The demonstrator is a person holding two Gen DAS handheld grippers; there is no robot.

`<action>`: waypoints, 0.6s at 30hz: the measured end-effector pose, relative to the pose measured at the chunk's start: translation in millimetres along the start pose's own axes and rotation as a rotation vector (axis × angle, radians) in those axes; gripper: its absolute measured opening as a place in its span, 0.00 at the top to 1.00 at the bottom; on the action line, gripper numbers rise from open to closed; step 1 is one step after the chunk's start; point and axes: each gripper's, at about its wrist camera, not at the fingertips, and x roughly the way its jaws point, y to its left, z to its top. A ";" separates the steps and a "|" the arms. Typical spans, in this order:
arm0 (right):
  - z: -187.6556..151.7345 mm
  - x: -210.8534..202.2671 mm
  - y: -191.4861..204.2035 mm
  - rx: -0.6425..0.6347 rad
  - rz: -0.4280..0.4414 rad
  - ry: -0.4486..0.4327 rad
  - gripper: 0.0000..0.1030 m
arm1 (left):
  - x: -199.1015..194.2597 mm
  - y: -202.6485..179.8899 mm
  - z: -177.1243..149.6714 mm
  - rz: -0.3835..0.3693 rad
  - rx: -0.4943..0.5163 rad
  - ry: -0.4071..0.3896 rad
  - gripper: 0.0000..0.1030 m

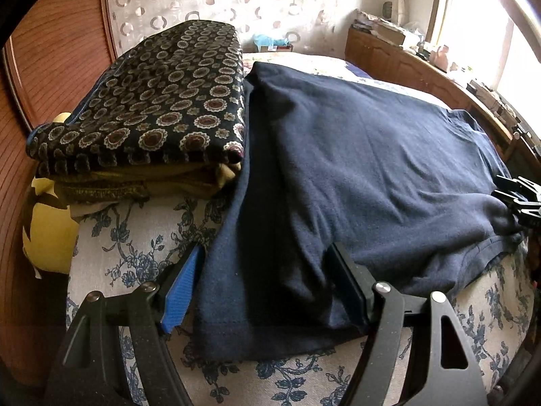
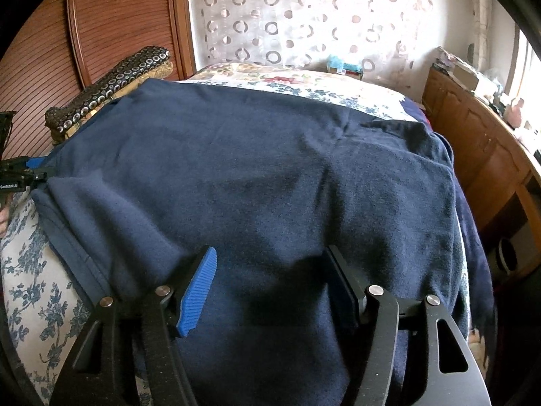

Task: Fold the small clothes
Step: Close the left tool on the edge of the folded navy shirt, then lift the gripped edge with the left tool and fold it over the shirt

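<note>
Bed, floral sheet [image 1: 142, 237]. Navy top [image 1: 355, 155] spread flat across it, partly folded already by the look of its doubled edges.

Left gripper [image 1: 263, 287]: jaws spread wide, nothing pinched. The near left corner of the navy top lies between the fingers, hem running out toward the lens. The blue pad sits on the sheet just beside the cloth edge; the other finger rests on or just over the fabric.

Right gripper [image 2: 270, 287]: also spread, empty, low over the cloth at the near right part of the garment. Contact between fingers and fabric cannot be judged from this angle; shadow hides it.

Folded stack [image 1: 145, 111] of patterned dark cloth over a yellowish layer sits to the left, touching the navy top's left edge. Yellow cushion [image 1: 47, 233] behind it, against the wood panel [image 1: 40, 77].

Key relation: the garment stretches forward and away from both grippers, long axis seemingly side to side across the bed, near hem closest. Each gripper stands at its own near corner, so neither is much nearer; the left one is better lined up on an edge.

Judgement: next move likely pinches both near corners and carries them to the far edge. Risk: the left fold landing on the stack
</note>
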 end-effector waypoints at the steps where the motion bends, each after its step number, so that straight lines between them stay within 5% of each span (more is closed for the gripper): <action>1: -0.3 0.1 0.3 -0.001 -0.001 0.000 0.35 | -0.3 -0.6 -0.4 -0.001 0.003 -0.004 0.29; 7: -0.7 -0.2 -0.3 0.000 -0.001 -0.001 0.34 | -3.2 -4.7 0.3 -0.039 0.027 -0.003 0.54; 12: -1.0 -0.4 -0.7 0.000 -0.001 -0.001 0.34 | -6.9 -12.0 1.9 -0.067 0.056 -0.001 0.86; 18: -1.5 -0.5 -0.9 0.001 -0.001 -0.002 0.34 | -32.6 -23.2 13.4 -0.094 0.055 -0.094 0.89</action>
